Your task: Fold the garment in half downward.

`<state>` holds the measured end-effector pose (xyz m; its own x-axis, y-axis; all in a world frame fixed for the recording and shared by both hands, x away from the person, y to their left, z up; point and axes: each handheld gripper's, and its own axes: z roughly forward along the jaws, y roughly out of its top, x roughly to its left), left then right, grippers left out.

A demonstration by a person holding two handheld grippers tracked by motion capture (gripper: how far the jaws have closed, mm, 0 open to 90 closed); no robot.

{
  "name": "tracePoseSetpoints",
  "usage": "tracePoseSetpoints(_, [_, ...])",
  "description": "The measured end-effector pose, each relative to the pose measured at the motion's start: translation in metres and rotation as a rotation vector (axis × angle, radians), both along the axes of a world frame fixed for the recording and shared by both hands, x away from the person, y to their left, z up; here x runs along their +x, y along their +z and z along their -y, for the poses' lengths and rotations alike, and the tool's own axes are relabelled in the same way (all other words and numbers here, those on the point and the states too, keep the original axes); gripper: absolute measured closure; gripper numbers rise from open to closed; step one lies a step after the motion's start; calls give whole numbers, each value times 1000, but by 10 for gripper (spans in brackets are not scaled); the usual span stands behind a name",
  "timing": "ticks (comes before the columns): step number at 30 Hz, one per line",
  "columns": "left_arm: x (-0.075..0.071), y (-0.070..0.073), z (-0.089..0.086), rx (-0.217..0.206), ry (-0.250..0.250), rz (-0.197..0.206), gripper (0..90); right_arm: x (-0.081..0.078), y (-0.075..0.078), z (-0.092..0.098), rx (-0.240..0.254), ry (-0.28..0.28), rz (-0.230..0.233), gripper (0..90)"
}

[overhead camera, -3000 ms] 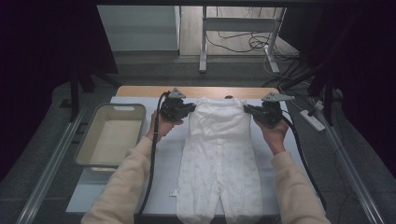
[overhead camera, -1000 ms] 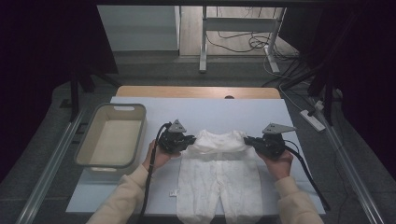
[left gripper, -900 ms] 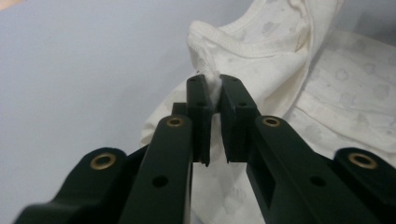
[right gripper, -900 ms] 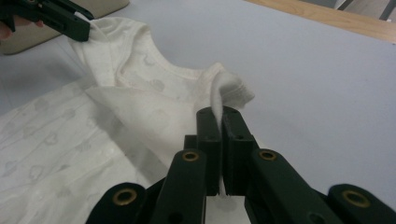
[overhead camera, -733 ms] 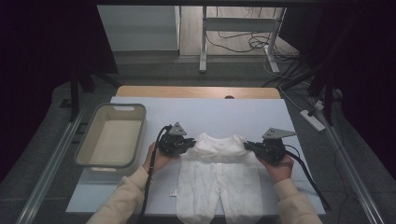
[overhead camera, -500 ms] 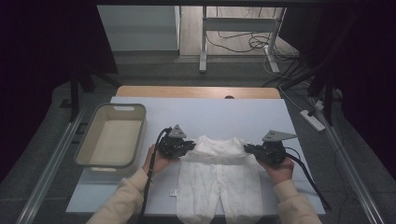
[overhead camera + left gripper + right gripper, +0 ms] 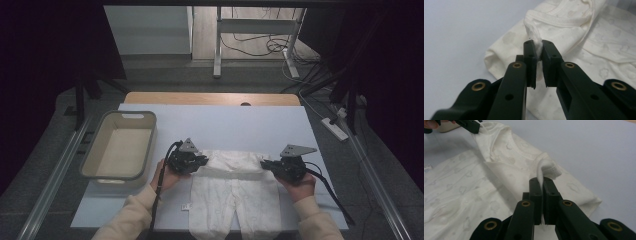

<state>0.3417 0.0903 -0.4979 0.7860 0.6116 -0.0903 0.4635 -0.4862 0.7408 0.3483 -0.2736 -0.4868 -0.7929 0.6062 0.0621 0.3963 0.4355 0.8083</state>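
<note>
Beside the tub, to its right on the mat, a white romper is lying with its top part folded down over its middle. Each gripper is pinching a top corner of the folded part: the left gripper is nipping fabric at the corner nearer the tub, the right gripper at the far one. Judging by the lie, one fold is being finished; the legs, reaching toward the person, are lying unfolded, so releasing and further folding are probably left.
</note>
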Motion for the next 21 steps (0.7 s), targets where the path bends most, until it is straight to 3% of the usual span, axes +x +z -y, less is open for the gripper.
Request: tracePoseSetpoints(21, [-14, -6, 0, 6, -17, -16, 809, -15, -5, -2, -29, 20, -21, 866])
